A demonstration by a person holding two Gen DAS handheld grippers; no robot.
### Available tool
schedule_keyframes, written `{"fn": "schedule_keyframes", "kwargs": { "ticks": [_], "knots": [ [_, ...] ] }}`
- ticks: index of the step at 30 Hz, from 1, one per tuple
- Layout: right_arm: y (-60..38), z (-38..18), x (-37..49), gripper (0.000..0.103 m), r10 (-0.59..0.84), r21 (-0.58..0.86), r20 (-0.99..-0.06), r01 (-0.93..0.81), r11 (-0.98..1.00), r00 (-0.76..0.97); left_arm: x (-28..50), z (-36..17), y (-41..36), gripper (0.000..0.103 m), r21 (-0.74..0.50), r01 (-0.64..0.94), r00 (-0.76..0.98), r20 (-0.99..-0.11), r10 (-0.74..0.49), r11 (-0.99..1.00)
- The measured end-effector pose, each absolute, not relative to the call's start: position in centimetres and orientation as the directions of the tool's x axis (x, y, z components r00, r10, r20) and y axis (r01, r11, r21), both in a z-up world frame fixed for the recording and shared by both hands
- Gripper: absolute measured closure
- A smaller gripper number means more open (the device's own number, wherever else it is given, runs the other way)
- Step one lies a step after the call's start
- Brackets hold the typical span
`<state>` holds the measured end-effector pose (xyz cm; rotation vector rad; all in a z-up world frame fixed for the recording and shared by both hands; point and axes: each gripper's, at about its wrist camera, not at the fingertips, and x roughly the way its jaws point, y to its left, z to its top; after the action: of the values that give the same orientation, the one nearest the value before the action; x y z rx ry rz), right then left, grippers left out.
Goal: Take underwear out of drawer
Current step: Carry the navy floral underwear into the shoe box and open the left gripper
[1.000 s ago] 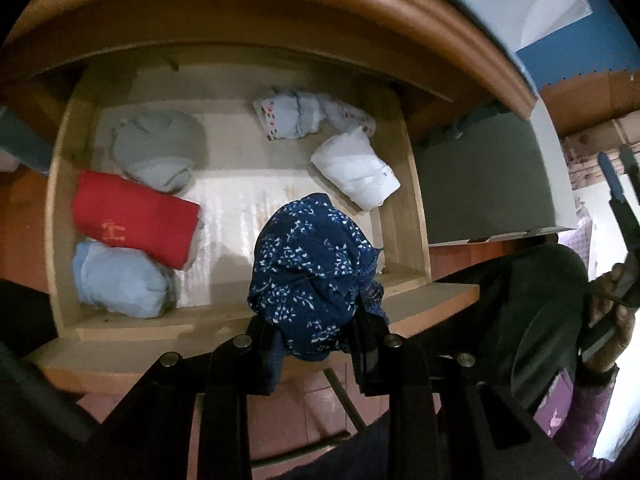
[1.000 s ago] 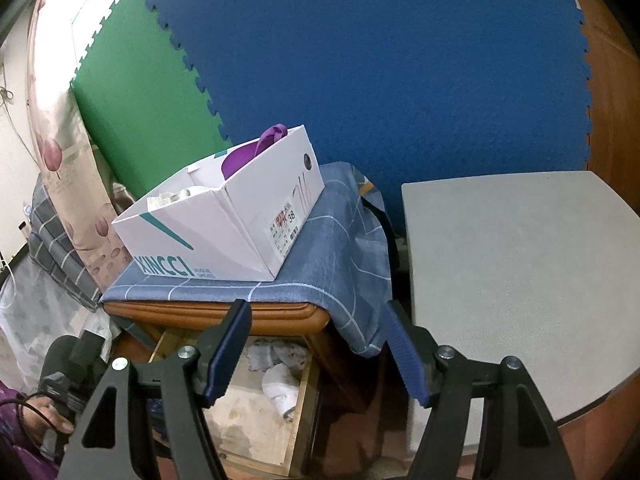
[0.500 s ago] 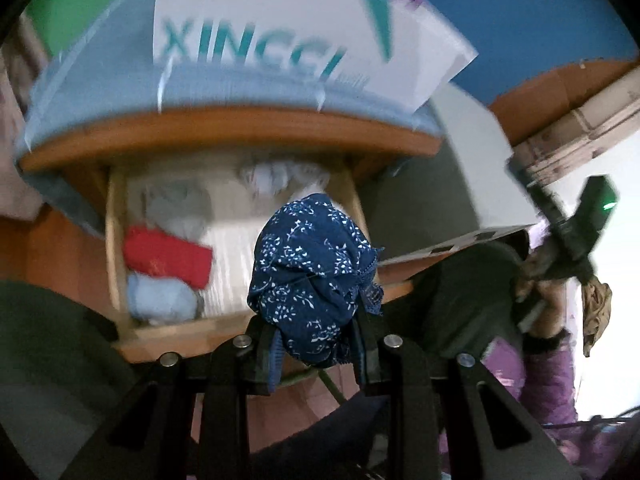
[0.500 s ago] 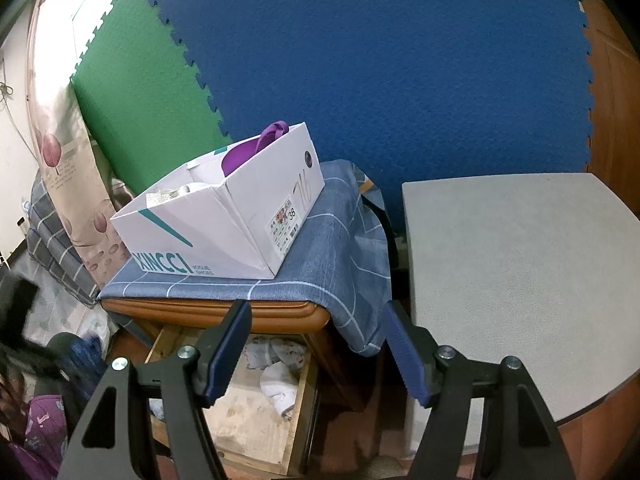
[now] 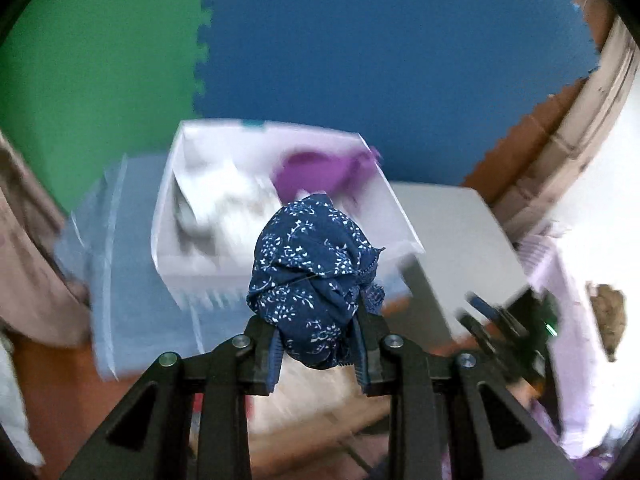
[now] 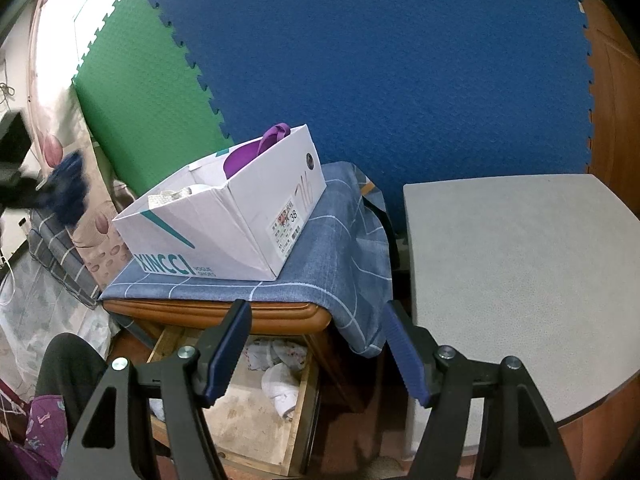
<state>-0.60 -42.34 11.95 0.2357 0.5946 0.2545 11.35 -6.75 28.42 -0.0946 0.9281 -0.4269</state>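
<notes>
The left wrist view is motion-blurred; the drawer [image 6: 256, 408] shows clearly only in the right view, its front cut off. The left gripper [image 5: 318, 354], clamped on the navy floral underwear [image 5: 314, 276], has risen from drawer level to above the shoebox [image 6: 224, 224]. The right gripper [image 6: 316, 354] hangs wide, empty, unmoved.

Home bedroom corner.
Wooden nightstand [image 6: 224, 316] with open drawer [image 6: 296, 420], shoe box [image 6: 224, 232] on top, floral curtain [image 6: 60, 128], foam mats [image 6: 380, 60] on wall.

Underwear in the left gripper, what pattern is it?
Navy with small white flowers, clearest in the left wrist view.
</notes>
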Motion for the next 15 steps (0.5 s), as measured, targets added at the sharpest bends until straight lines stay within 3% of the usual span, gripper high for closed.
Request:
{"fn": "schedule_keyframes", "kwargs": {
  "ticks": [15],
  "knots": [
    [-42.4, 11.9, -0.7, 0.034, 0.31, 0.293, -0.517, -0.175, 0.94, 0.798, 28.0, 22.4, -7.9, 0.077, -0.141, 0.186, 0.531, -0.819, -0.22, 0.972]
  ]
}}
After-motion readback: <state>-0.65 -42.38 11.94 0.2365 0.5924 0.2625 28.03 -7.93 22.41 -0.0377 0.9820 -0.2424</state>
